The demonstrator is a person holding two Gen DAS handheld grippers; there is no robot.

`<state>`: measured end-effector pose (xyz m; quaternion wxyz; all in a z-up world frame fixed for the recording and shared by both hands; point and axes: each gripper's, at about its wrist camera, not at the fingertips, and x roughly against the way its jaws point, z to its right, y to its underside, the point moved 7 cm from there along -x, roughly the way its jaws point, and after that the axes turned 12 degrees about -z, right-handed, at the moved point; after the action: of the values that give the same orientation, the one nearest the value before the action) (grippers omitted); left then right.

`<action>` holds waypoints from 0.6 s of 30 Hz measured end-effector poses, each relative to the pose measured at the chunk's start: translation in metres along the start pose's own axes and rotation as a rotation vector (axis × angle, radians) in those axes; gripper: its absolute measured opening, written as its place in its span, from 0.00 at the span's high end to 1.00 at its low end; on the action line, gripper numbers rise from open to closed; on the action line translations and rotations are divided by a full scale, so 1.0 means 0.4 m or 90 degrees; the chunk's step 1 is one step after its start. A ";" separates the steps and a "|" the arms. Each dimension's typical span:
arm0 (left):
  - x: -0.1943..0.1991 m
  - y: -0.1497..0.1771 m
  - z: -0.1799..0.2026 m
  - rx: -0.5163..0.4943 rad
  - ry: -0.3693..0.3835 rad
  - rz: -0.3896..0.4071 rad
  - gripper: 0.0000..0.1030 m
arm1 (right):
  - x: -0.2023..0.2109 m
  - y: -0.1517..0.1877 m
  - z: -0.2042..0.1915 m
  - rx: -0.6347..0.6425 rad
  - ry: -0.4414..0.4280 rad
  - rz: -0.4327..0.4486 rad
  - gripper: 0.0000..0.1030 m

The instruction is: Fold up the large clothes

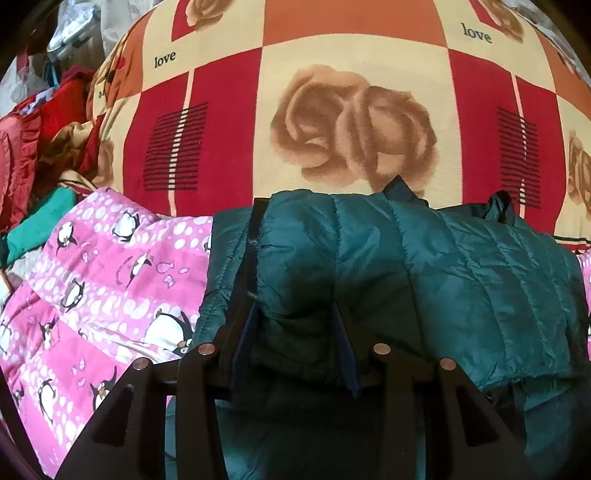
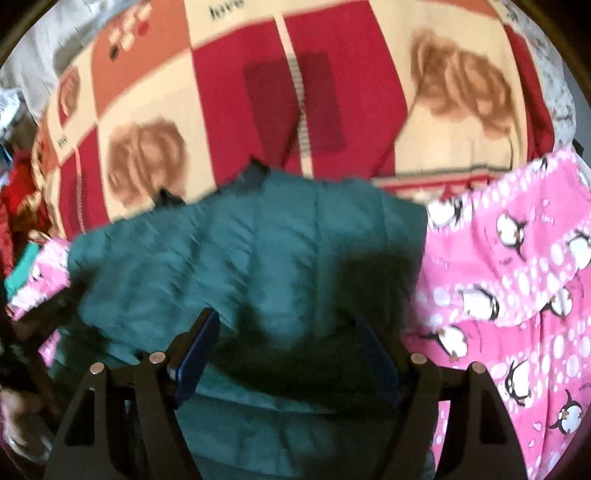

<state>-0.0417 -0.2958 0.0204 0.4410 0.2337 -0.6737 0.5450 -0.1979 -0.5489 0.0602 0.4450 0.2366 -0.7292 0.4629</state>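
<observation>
A quilted puffer jacket (image 1: 461, 266) (image 2: 236, 258) is seen in deep teal, its stitched channels darker; a fleece blanket (image 1: 92, 280) (image 2: 517, 280) is patterned in pink with white dots and black-and-white penguins; a checked bedspread (image 1: 332, 74) (image 2: 221, 92) is printed in red, orange and cream, with tan roses, black stripes and "love" lettering; the gripper fingers (image 1: 247, 332) (image 2: 195, 347) are padded in dark blue.

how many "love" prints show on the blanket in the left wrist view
2: one "love" print at upper left, another at upper right of the rose blanket. The jacket may hide more.

Rose-print blanket (image 1: 351, 122); pink penguin quilt (image 1: 110, 280).
</observation>
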 end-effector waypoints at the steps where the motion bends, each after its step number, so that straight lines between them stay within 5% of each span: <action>1: -0.002 0.000 0.001 0.002 -0.001 -0.001 0.82 | -0.004 -0.010 -0.015 0.006 -0.009 -0.001 0.22; 8: -0.012 0.003 0.001 -0.003 -0.004 -0.003 0.81 | -0.113 -0.071 -0.090 0.021 -0.012 -0.017 0.22; 12: -0.020 0.003 -0.001 -0.001 0.005 -0.005 0.79 | -0.191 -0.065 -0.095 0.041 0.029 -0.052 0.22; 18: -0.028 0.005 -0.001 -0.001 0.002 -0.007 0.78 | -0.154 -0.057 -0.090 0.038 0.032 -0.050 0.22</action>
<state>-0.0376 -0.2966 0.0097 0.4454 0.2361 -0.6719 0.5427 -0.1348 -0.5316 0.0236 0.4739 0.2663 -0.6937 0.4725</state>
